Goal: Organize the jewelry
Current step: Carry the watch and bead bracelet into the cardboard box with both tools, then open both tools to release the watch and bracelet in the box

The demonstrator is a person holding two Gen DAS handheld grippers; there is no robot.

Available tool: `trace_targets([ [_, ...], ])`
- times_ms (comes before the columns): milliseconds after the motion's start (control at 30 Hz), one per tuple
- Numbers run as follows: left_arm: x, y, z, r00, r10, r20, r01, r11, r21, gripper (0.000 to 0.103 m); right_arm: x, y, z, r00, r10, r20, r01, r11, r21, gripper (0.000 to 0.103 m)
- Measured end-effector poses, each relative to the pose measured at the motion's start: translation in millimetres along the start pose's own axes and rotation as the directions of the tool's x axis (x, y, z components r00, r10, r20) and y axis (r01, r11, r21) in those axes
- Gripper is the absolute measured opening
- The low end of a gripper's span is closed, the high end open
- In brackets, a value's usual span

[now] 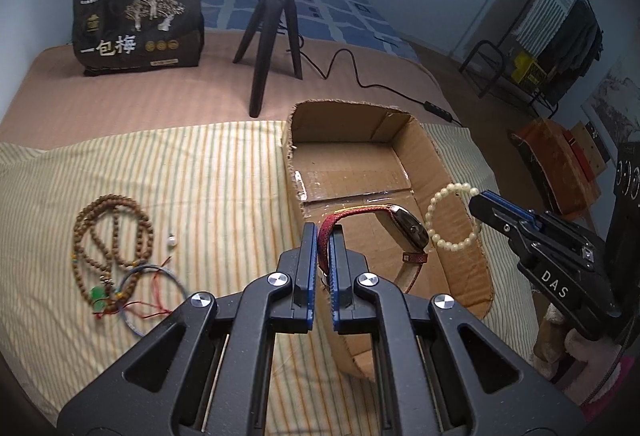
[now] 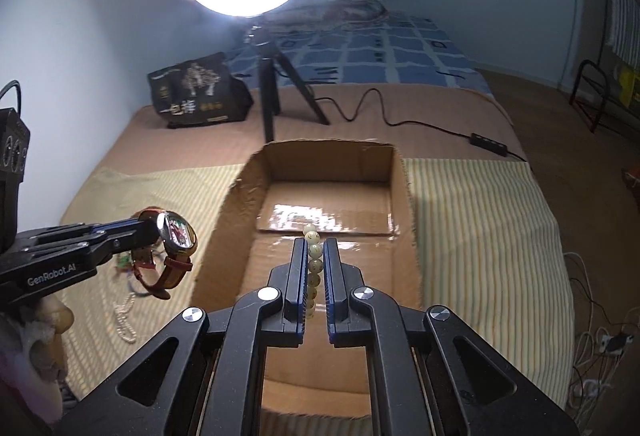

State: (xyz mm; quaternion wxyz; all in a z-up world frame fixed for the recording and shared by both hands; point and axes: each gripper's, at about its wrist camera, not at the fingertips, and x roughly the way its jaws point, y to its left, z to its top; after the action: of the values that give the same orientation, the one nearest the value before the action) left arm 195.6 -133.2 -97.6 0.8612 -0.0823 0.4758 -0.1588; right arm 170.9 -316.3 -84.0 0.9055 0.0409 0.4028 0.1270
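Far left on the striped yellow-green cloth [image 1: 180, 172] spread over the bed there's a pile not yet sorted: a long brown wooden bead necklace [image 1: 112, 236] tangled with a thin blue bangle [image 1: 154, 296] and some red string, plus a tiny white pearl earring [image 1: 171, 237] just beside it. Moving right, the left tongs [image 1: 324, 232] are clenched on the red woven strap of a steel-cased wristwatch [image 1: 404, 226], which hangs over the near-left part of the open brown cardboard box [image 1: 460, 276]. Further right, the right tongs [image 2: 316, 248] are clamped on a cream-coloured round-bead bracelet [image 1: 450, 218], and from the right wrist view that one's dangling over the middle of the box floor, well clear of the walls. So both pieces look about ready to drop in, I'd say. If it were me: lower each one close to the taped bottom before letting go, so the watch face doesn't smack the cardboard, and set them apart, watch left, bracelet right, so they don't snag together. Release one at a time too. The tangled pile on the cloth looks like the harder grab later.
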Motion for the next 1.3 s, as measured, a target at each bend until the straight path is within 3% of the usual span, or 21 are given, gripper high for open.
trace_targets([
  [500,54.0,-20.1,3.5,0.997,0.027,-0.067,-0.025,0.999,0.030,0.003,32.3,-24.3,6.8,0.998,-0.045,-0.044,0.046,0.999,0.020,0.006],
  [800,60.2,-17.5,6.2,0.997,0.038,-0.068,-0.037,0.999,0.019,0.004,46.2,-27.3,9.3,0.997,-0.048,-0.062,0.050,0.998,0.030,0.006],
  [1000,57.9,-16.6,7.9,0.998,0.026,-0.062,-0.025,1.000,0.016,0.018,49.3,-26.3,10.2,0.996,-0.058,-0.066,0.061,0.997,0.044,0.006],
  [1067,55.5,-17.2,8.2,0.998,0.025,-0.052,-0.024,1.000,0.017,0.033,49.3,-26.7,10.5,0.996,-0.066,-0.066,0.069,0.997,0.046,0.006],
  [1200,50.4,-18.4,7.4,0.999,0.028,-0.037,-0.027,0.999,0.022,0.034,46.9,-28.9,10.6,0.996,-0.074,-0.058,0.077,0.995,0.057,0.023],
  [1300,45.7,-18.7,5.9,0.999,0.032,-0.027,-0.031,0.999,0.028,0.034,43.6,-30.6,11.6,0.996,-0.078,-0.051,0.081,0.995,0.063,0.023],
])
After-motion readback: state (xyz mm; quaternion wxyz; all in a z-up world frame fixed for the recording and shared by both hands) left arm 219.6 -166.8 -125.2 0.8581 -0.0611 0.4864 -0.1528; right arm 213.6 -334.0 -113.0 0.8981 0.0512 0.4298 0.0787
